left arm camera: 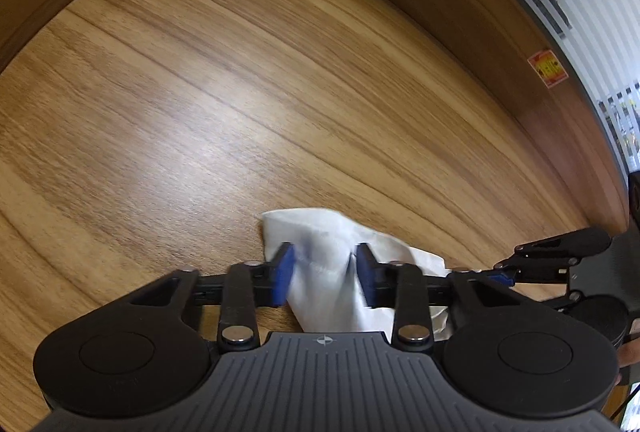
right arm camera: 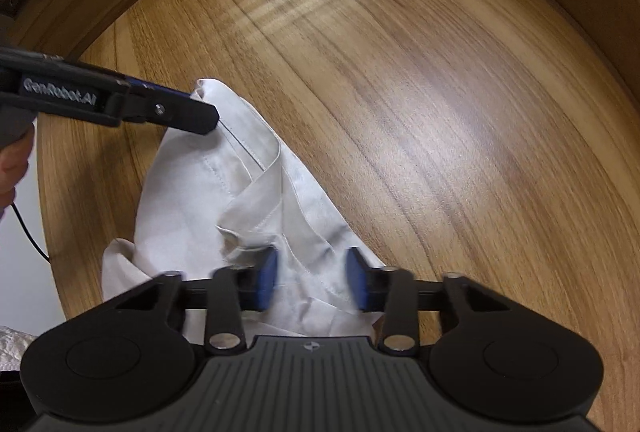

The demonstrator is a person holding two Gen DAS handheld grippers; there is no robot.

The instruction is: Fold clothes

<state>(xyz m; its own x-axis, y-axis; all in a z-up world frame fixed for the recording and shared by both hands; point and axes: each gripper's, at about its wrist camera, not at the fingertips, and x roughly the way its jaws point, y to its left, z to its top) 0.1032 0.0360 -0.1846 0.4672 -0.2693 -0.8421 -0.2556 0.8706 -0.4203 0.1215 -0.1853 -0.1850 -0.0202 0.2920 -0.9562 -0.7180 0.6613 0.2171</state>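
One white shirt (right arm camera: 240, 199) is seen crumpled on the wooden table (right arm camera: 440, 111), near its left edge. Two grippers are counted. The left gripper (left arm camera: 325, 272) is closed on a bunched fold at the shirt's far end; the right gripper (right arm camera: 312, 278) is pinched on cloth at its near end.

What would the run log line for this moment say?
left gripper: shut on white garment | right gripper: shut on white garment | garment: crumpled, unfolded, on wooden table
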